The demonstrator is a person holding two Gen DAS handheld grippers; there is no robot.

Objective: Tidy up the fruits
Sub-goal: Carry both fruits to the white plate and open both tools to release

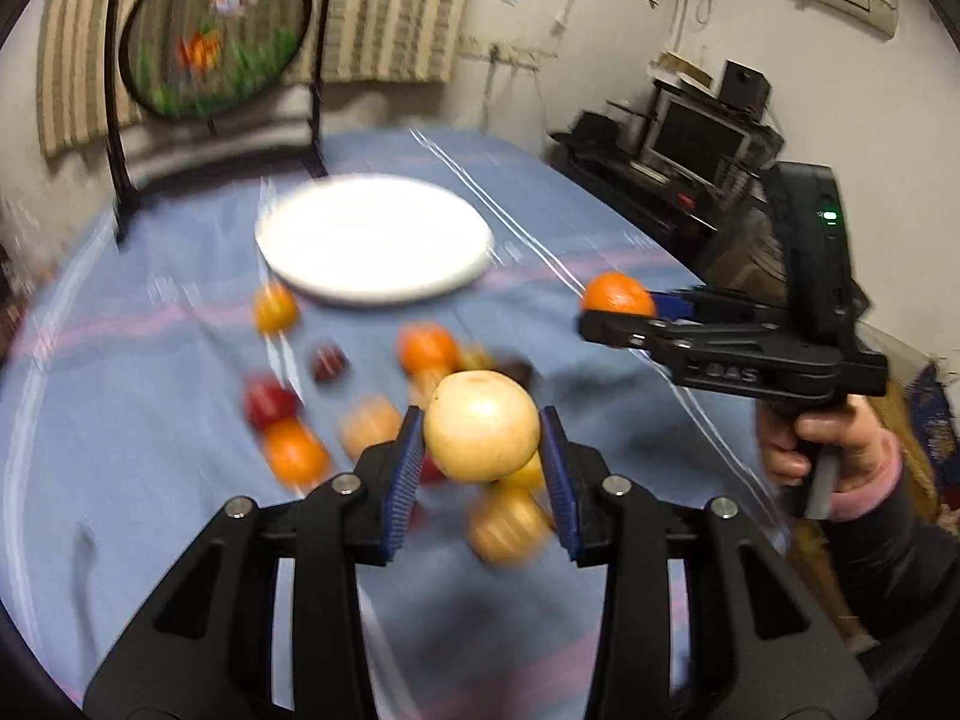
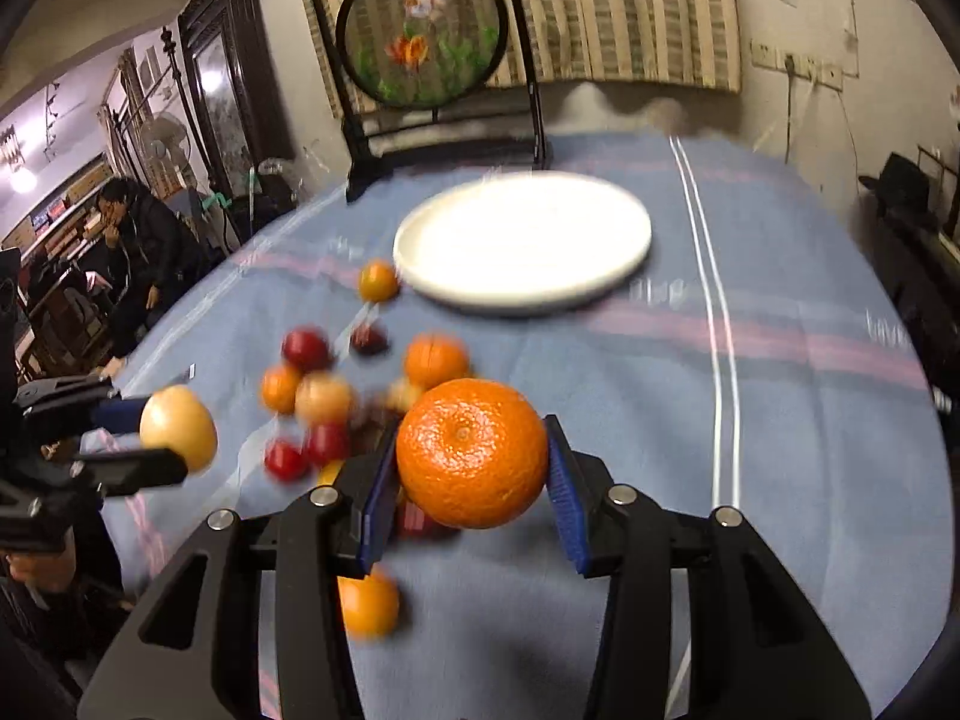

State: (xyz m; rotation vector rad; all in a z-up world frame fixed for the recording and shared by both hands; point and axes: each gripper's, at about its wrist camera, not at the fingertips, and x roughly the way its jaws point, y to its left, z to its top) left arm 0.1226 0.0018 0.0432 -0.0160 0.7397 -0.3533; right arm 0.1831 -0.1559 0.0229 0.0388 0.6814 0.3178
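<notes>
Blue-padded, the left gripper (image 1: 482,441) is clamping a pale yellow pear (image 1: 482,426) above the blue cloth surface (image 1: 150,420); the right gripper (image 2: 472,462) is gripping a tangerine (image 2: 472,453) between its pads, likewise off the surface; beneath both, loose fruit (image 2: 324,399) is lying blurred in a cluster; beyond it a white plate (image 2: 522,240) is sitting bare near an embroidered round screen (image 2: 420,39).

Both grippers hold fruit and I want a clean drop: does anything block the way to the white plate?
Nothing visible does. The white plate looks bare, beyond the loose fruit pile lying on the cloth. The pale pear and orange are held above it.
</notes>
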